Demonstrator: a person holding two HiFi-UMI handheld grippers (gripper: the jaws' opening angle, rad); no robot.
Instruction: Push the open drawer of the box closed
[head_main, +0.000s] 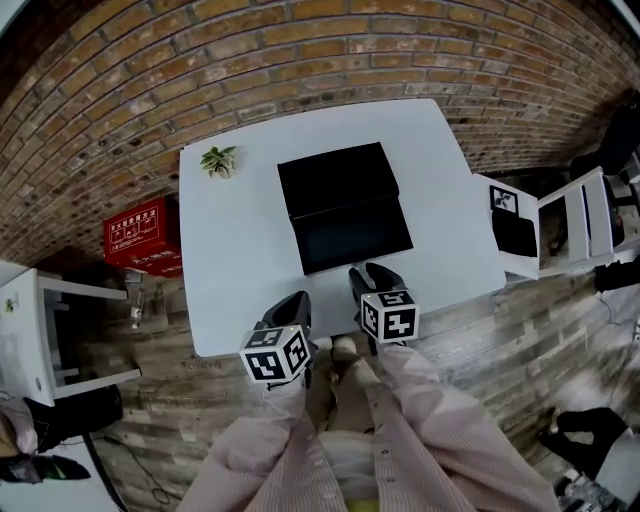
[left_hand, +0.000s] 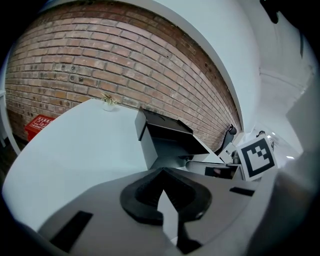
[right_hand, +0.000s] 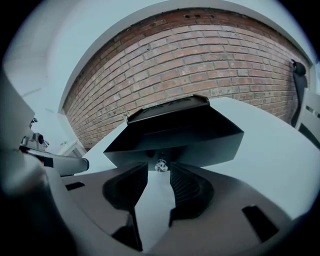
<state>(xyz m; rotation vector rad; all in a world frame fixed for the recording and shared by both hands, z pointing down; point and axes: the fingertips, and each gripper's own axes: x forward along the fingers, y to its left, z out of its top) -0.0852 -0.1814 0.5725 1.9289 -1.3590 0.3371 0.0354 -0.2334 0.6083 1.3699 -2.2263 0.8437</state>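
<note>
Just ahead of your right gripper (right_hand: 159, 169), the drawer (right_hand: 175, 134) of the black box (head_main: 335, 178) stands pulled out toward you. Its small knob (right_hand: 161, 165) sits right at the gap between the fingertips. Those jaws are spread, with bare white table (head_main: 230, 270) showing between the ribbed pads (right_hand: 186, 187), and they grip nothing. Your left gripper (left_hand: 162, 172) sits to the left of the right one and a little nearer to you, by the table's near edge. Its jaws are pressed together at the tips and empty. From them, the box lies ahead and to the right, clearly apart. Both your forearms reach forward side by side in pale pink sleeves (head_main: 450, 430), and both grippers point away from you toward the brick wall (head_main: 300, 60). Each gripper's marker cube (head_main: 275, 355) faces up at the head view. A small plant (head_main: 218, 160) sits at the far left corner of the table, well away from either pair of jaws.
</note>
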